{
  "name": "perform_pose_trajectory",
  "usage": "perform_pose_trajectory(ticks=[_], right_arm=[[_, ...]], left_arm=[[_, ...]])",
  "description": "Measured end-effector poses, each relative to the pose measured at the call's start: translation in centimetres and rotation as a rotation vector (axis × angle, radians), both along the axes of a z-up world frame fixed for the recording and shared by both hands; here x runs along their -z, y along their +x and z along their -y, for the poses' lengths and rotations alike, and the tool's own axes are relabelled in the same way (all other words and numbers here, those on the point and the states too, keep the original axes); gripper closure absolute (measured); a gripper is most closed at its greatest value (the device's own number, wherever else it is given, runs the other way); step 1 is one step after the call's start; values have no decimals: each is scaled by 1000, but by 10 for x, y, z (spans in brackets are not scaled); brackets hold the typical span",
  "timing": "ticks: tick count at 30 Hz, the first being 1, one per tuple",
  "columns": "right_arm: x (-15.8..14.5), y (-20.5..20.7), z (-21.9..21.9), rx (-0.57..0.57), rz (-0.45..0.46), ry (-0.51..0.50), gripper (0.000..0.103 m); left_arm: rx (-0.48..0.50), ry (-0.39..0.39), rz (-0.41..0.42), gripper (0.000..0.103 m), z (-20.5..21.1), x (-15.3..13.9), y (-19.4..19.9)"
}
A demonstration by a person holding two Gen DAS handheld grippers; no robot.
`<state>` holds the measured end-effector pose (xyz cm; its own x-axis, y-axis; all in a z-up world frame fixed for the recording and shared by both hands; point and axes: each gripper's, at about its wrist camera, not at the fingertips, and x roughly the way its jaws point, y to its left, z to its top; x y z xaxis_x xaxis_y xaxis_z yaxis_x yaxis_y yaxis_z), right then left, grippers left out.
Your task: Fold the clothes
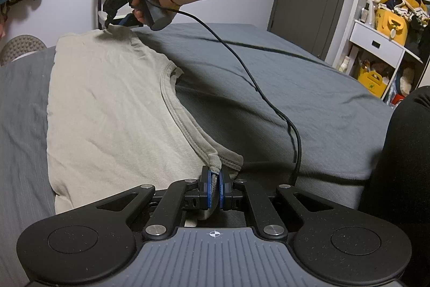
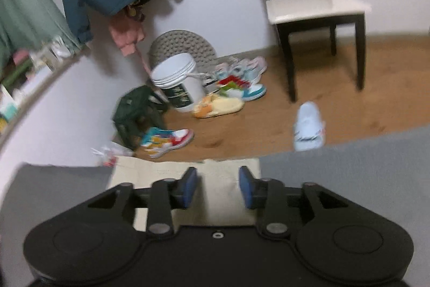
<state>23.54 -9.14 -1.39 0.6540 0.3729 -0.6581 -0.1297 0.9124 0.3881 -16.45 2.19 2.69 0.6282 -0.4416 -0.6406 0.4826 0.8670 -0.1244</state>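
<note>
A beige T-shirt (image 1: 107,104) lies flat on the grey bed (image 1: 282,88), its ribbed neckline (image 1: 168,96) along the right edge. My left gripper (image 1: 214,179) is shut on the shirt's near shoulder, beside the collar; a bunch of fabric sticks up between the blue pads (image 1: 205,188). A hand holds my right gripper (image 1: 114,19) at the shirt's far corner, tip down on the cloth. In the right wrist view that gripper (image 2: 217,183) stands open, blue pads well apart, over the beige shirt (image 2: 215,203) at the bed's edge.
A black cable (image 1: 242,63) trails across the bed from the right gripper. A chair (image 2: 309,7) stands past the far edge; shoes (image 2: 169,139) and a white bucket (image 2: 180,82) litter the floor. A cluttered shelf (image 1: 381,45) is on the right, a dark-clad leg (image 1: 403,166) nearby.
</note>
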Motion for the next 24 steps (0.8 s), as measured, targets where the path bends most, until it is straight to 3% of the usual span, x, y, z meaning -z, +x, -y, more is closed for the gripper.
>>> perform_pose_trajectory(ticks=[4, 7, 9, 13, 17, 20, 24], right_arm=[[-2, -1, -4, -7, -7, -51, 68], [-1, -2, -3, 2, 0, -38, 76], [1, -2, 2, 20, -5, 35, 76], [6, -2, 20, 83, -30, 207, 63], [9, -3, 36, 171, -29, 269, 64], [15, -1, 38, 154, -72, 265, 76], [13, 0, 31, 121, -70, 202, 77]], left_arm=[[1, 0, -2, 98, 0, 0, 0], [0, -1, -2, 98, -1, 0, 0], [1, -1, -3, 98, -1, 0, 0], [2, -2, -5, 98, -1, 0, 0], [3, -3, -6, 98, -1, 0, 1], [3, -4, -8, 98, -1, 1, 1], [4, -5, -9, 98, -2, 0, 2]])
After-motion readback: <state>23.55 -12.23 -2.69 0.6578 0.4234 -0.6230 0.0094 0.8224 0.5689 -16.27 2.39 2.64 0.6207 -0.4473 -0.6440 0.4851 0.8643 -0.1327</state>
